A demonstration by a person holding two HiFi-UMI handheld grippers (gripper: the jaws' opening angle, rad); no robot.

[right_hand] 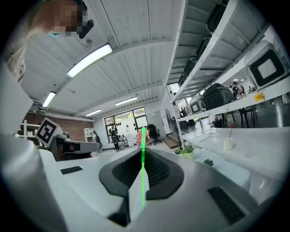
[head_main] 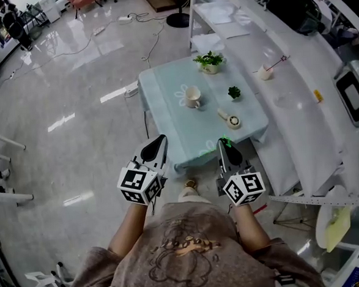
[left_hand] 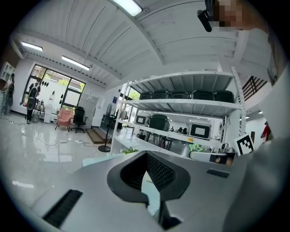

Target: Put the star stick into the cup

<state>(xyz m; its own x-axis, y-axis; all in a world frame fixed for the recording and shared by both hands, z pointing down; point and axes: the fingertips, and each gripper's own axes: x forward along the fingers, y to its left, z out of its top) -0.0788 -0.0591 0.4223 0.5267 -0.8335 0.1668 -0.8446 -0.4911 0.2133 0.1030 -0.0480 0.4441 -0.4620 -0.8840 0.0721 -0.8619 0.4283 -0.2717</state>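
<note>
My right gripper (head_main: 224, 148) hovers over the near edge of the small table (head_main: 165, 110), shut on the thin green star stick (head_main: 225, 142). In the right gripper view the stick (right_hand: 143, 165) runs up between the pads of this gripper (right_hand: 143, 152). A white cup (head_main: 193, 97) with a handle stands mid-table, well ahead of both grippers. My left gripper (head_main: 159, 140) hangs by the table's near left corner with its tips together and nothing in it. In the left gripper view the jaws of that gripper (left_hand: 146, 154) meet at the tip, and the green star (left_hand: 197, 147) shows off to the right.
On the table are a potted plant (head_main: 209, 62) at the far edge, a small green plant (head_main: 234, 92) and a round white object (head_main: 232, 120). A long white counter (head_main: 299, 101) on the right carries a small white holder with a pink star stick (head_main: 265, 72). Cables (head_main: 154, 43) cross the floor.
</note>
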